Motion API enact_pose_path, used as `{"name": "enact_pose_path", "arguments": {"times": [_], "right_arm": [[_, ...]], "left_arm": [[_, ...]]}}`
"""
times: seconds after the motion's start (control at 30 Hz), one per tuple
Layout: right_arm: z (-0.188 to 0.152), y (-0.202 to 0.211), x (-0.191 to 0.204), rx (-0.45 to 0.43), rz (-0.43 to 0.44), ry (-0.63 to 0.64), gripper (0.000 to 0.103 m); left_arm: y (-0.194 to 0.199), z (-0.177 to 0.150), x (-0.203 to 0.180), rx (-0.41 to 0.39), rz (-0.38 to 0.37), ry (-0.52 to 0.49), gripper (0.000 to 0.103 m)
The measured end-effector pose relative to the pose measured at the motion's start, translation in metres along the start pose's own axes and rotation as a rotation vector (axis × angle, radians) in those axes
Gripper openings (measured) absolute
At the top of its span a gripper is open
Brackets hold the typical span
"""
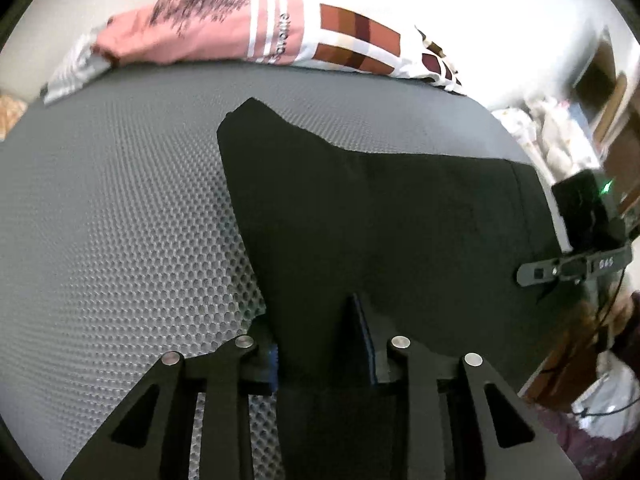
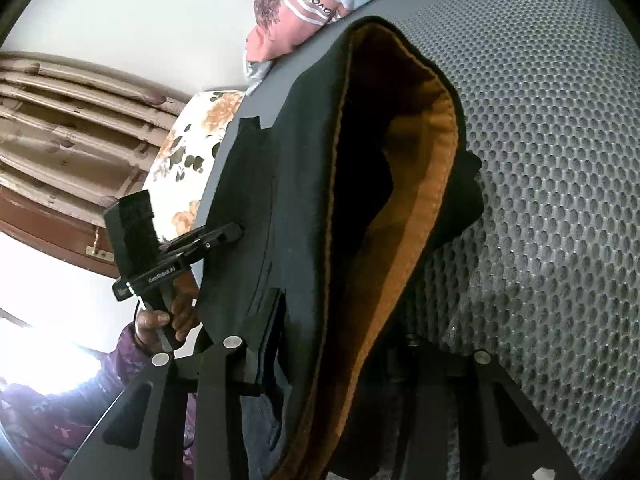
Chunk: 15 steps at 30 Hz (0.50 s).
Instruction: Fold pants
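Black pants (image 1: 380, 208) lie spread on a grey honeycomb mat (image 1: 120, 220). In the left wrist view my left gripper (image 1: 316, 336) is shut on the near edge of the cloth, which fills the gap between its fingers. At the pants' right edge the right gripper (image 1: 528, 274) bites the fabric. The right wrist view shows the waistband with its brown lining (image 2: 416, 208) lifted and draped through my right gripper (image 2: 344, 332), which is shut on it; its right finger is hidden by cloth. The left gripper (image 2: 236, 234) holds the pants' far side, with a hand (image 2: 168, 320) on its handle.
A pink and white pillow (image 1: 280, 28) with brown squares lies along the mat's far edge. A floral cloth (image 2: 192, 148) lies beyond the mat's edge, with wooden furniture (image 2: 60, 120) behind it. Cluttered bags (image 1: 600, 400) sit at the right.
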State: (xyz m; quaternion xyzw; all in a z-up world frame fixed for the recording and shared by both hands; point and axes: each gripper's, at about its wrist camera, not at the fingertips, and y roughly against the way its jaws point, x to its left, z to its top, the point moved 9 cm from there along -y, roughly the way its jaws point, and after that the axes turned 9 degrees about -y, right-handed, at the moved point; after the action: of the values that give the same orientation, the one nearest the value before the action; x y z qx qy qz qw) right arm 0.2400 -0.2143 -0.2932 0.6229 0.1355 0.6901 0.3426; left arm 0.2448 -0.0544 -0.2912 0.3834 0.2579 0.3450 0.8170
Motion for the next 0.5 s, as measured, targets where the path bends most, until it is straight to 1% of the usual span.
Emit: {"name": "enact_pose_path", "arguments": {"times": [0.13, 0.3, 0.5], "right_arm": [[-0.001, -0.001, 0.004, -0.009, -0.025, 0.012, 0.036], [-0.002, -0.004, 0.010, -0.011, -0.020, 0.011, 0.034], [-0.001, -0.008, 0.013, -0.015, -0.013, 0.007, 0.033]], "left_arm": [[0.003, 0.000, -0.003, -0.007, 0.050, -0.037, 0.028], [0.009, 0.000, -0.005, -0.011, 0.098, -0.072, 0.027], [0.011, 0.001, -0.005, -0.016, 0.117, -0.073, 0.027]]}}
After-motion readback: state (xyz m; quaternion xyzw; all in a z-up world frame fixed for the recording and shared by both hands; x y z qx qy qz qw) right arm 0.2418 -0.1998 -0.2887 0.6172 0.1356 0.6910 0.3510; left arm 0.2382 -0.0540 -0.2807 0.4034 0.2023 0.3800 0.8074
